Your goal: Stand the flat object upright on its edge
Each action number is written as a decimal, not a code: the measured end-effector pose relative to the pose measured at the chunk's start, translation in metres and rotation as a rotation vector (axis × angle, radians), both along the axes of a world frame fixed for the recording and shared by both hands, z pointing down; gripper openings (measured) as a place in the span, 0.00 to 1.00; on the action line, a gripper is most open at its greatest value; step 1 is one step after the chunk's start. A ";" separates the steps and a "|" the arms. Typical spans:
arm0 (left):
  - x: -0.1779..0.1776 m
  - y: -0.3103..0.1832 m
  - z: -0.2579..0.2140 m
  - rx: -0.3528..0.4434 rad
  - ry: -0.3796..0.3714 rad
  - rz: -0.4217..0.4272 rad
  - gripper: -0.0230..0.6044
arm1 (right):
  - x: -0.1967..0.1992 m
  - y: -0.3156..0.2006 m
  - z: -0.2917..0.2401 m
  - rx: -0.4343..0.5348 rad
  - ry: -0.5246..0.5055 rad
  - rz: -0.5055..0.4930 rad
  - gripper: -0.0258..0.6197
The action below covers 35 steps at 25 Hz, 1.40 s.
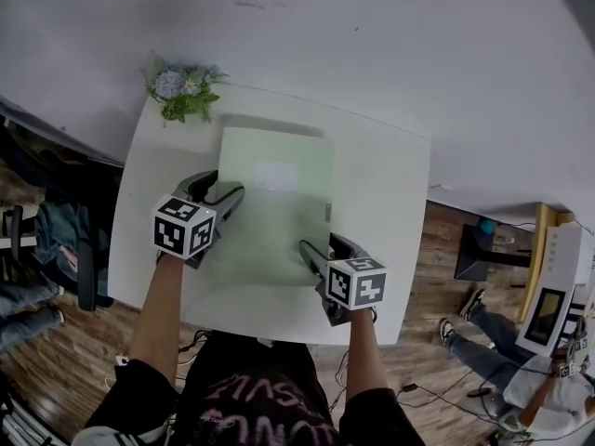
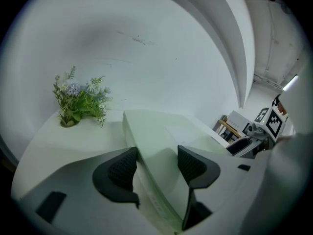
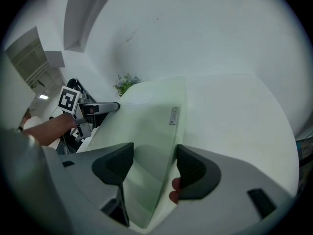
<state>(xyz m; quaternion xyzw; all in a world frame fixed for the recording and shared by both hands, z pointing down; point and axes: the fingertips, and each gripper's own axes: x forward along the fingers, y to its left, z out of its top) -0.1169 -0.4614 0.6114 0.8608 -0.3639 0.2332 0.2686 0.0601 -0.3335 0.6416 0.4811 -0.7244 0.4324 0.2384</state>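
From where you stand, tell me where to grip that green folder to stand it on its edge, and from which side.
Take the green folder by its two long side edges: left gripper from the left, right gripper from the right. It is thin and wide on the table, so probably only an edge fits between the fingers; each edge sits between open fingers.

No text, number or brand can be read with certainty. The flat green object (image 1: 270,212) carries a white patch (image 1: 276,176) on its cover and a small grey label (image 3: 173,115) on its edge, both too small to read, and the pink lettering on the black shirt (image 1: 251,407) is distorted and illegible. The cubes on the left tool (image 1: 221,189) and right tool (image 1: 327,246) carry black-and-white square markers (image 1: 177,233), which hold no letters or digits.
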 end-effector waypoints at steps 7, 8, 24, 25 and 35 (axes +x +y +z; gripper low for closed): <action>0.005 -0.006 -0.024 0.113 0.002 0.009 0.48 | 0.001 -0.005 -0.013 0.093 0.029 0.003 0.47; 0.006 -0.006 -0.029 0.134 0.002 0.011 0.48 | 0.002 -0.006 -0.015 0.110 0.035 0.003 0.47; 0.015 -0.002 -0.106 0.517 0.017 0.018 0.47 | 0.011 -0.022 -0.052 0.397 0.159 -0.025 0.47; 0.015 0.001 -0.109 0.535 0.018 0.017 0.47 | 0.011 -0.022 -0.054 0.410 0.165 -0.029 0.47; 0.009 0.040 -0.136 0.728 0.017 -0.009 0.47 | 0.008 0.000 -0.067 0.597 0.223 -0.037 0.47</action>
